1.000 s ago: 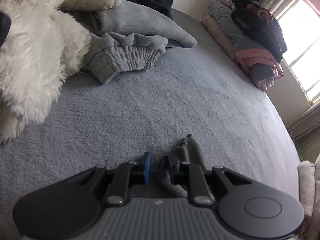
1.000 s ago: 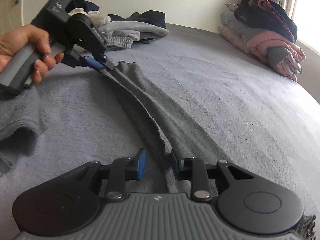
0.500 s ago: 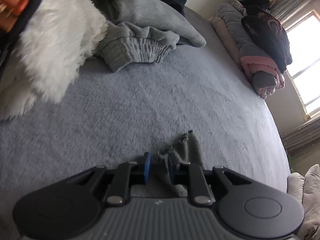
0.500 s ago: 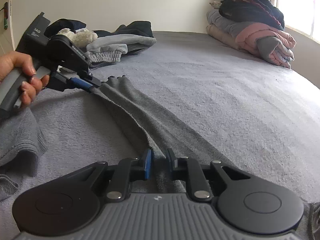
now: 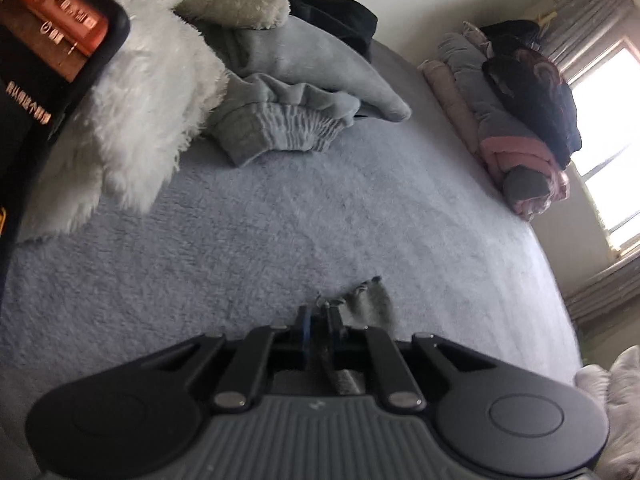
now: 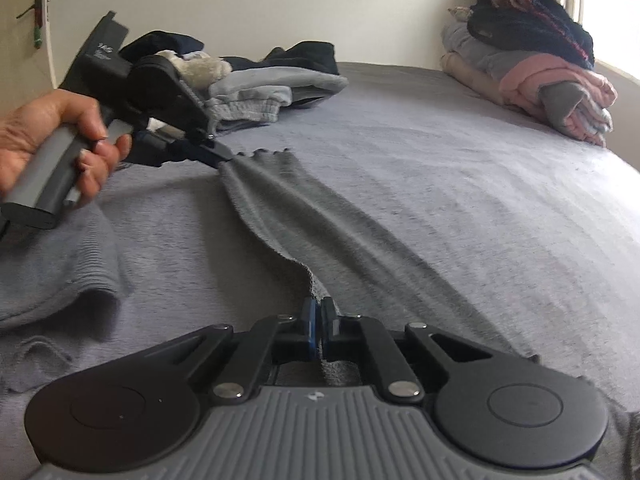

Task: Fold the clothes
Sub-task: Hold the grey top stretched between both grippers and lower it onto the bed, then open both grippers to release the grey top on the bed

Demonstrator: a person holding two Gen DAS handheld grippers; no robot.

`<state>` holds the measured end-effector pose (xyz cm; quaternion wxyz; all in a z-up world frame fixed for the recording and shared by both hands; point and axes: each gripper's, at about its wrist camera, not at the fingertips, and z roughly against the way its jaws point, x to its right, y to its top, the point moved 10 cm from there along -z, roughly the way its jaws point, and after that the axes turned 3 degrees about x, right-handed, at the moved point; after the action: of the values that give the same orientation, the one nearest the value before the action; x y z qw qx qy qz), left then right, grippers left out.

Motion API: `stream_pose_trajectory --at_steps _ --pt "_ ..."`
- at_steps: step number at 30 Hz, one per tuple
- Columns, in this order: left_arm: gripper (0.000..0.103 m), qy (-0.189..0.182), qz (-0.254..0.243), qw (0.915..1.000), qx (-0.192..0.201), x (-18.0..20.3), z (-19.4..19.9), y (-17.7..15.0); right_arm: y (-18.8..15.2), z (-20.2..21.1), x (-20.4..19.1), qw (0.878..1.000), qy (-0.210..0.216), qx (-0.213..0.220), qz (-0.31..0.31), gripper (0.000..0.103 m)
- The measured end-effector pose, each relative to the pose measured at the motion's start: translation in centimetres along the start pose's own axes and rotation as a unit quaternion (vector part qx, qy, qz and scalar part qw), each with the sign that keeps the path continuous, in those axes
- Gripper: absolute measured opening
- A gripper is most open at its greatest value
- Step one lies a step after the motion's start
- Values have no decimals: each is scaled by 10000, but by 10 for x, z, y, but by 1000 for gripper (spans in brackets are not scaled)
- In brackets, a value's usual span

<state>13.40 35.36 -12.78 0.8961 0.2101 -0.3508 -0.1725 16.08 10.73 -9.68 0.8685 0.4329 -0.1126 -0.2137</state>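
On the grey bed cover (image 6: 460, 184) a long grey cloth (image 6: 320, 224) is stretched between the two grippers. The left gripper (image 6: 224, 157), seen from the right wrist view, holds the far end of the cloth near its frilled edge, and a hand (image 6: 52, 140) grasps its handle. In its own view the left gripper (image 5: 319, 322) has its jaws nearly together, with a fold of the cloth (image 5: 370, 306) pinched between them. Its jaws have just been closing on this fold. The right gripper (image 6: 318, 320) is at the near end of the cloth, and its jaws have also just been closing; they are now pressed together on the edge of the fabric.

I think the cloth is held at both ends so that it becomes straight and flat before a fold is made. One long edge is raised between the grippers, while the rest lies on the cover. So the fold itself seems not yet started; this looks like the grasping step.

A heap of loose grey clothes (image 5: 296, 120) and a white fluffy thing (image 5: 144, 100) lie at the far left of the bed. A stack of folded clothes (image 6: 540, 80) stands by the window side, well apart from the cloth, probably as the place for finished pieces.
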Motion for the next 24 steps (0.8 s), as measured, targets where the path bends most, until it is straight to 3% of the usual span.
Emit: stream_pose_trajectory --at_steps 3,6,9,11,14,17,21,24 --pt "9 175 13 9998 -77 -7 -7 -5 -10 -7 -8 9998 78 -137 -109 6" --pt "12 345 -248 9990 139 -1 0 -1 -11 -3 -13 9991 154 4 -389 11" --pt "23 414 -397 9974 426 2 10 7 -7 11 -16 9965 325 202 -742 11" --pt "33 332 -450 9968 573 7 15 11 -6 26 -14 9962 203 334 -776 11" --pt "37 -6 -744 9958 526 25 16 7 -12 48 1 9951 -139 432 -880 14" --pt "37 -558 -1175 9914 116 53 12 -15 -20 68 23 9918 -555 477 -1043 16" --pt "36 -1136 -1865 9748 -466 85 6 -52 -32 82 55 9848 -1088 419 -1289 16" --pt "36 -1346 -2430 9582 -693 102 5 -74 -41 84 73 9811 -1387 322 -1308 16"
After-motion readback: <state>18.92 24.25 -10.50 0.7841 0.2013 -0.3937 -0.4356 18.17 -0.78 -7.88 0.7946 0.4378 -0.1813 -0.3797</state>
